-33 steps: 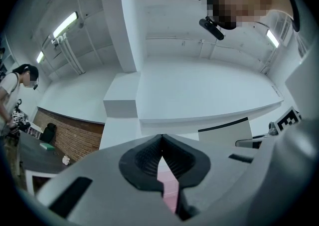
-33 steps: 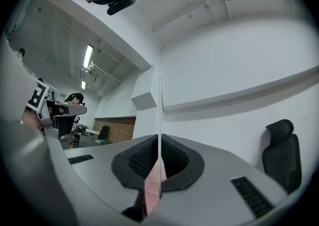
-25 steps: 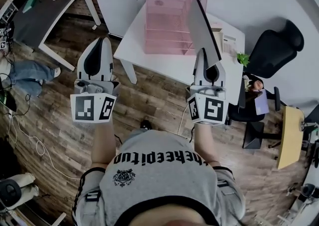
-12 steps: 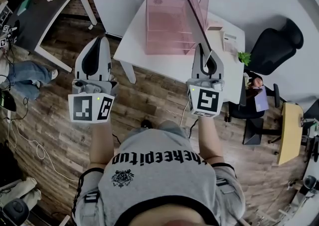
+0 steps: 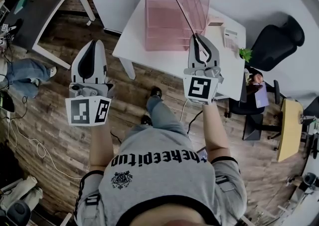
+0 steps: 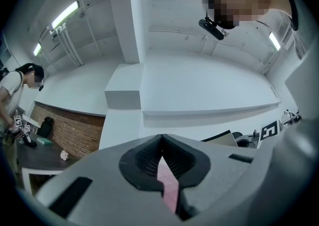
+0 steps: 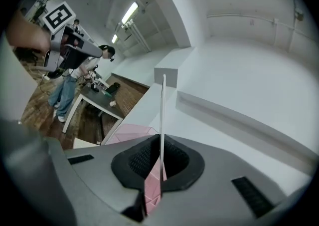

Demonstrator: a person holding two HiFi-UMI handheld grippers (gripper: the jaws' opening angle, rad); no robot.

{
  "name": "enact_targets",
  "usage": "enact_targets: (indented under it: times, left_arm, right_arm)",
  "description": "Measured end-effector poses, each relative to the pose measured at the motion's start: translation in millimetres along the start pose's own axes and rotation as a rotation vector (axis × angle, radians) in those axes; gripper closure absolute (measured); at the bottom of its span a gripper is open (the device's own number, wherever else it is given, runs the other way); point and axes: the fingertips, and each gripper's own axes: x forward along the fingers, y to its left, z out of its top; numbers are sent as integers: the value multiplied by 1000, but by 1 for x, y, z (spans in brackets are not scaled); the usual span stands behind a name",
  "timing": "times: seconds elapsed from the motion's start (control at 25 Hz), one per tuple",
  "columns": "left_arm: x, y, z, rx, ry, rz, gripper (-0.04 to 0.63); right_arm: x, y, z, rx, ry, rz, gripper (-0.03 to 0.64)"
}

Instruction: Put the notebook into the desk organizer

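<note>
Wood-plank floor fills most of the room, with a dark side table at the far left and a black chair at the right. Against the white wall stands the white desk, its near edge bare. On it sits the pink see-through desk organizer. The right tongs are clenched on the notebook, which is held edge-on across the organizer's right side; whether it sits in a slot is unclear. The left tongs are closed on nothing, over open floor. Print on the grey shirt is upside down.
</note>
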Motion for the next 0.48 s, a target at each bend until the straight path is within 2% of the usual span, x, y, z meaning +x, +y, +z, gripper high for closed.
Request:
enact_targets:
  times: [0.48]
  left_arm:
    - [23,27,-12,12,9,40,592]
  right_arm:
    - [67,23,-31,-387,100,93,607]
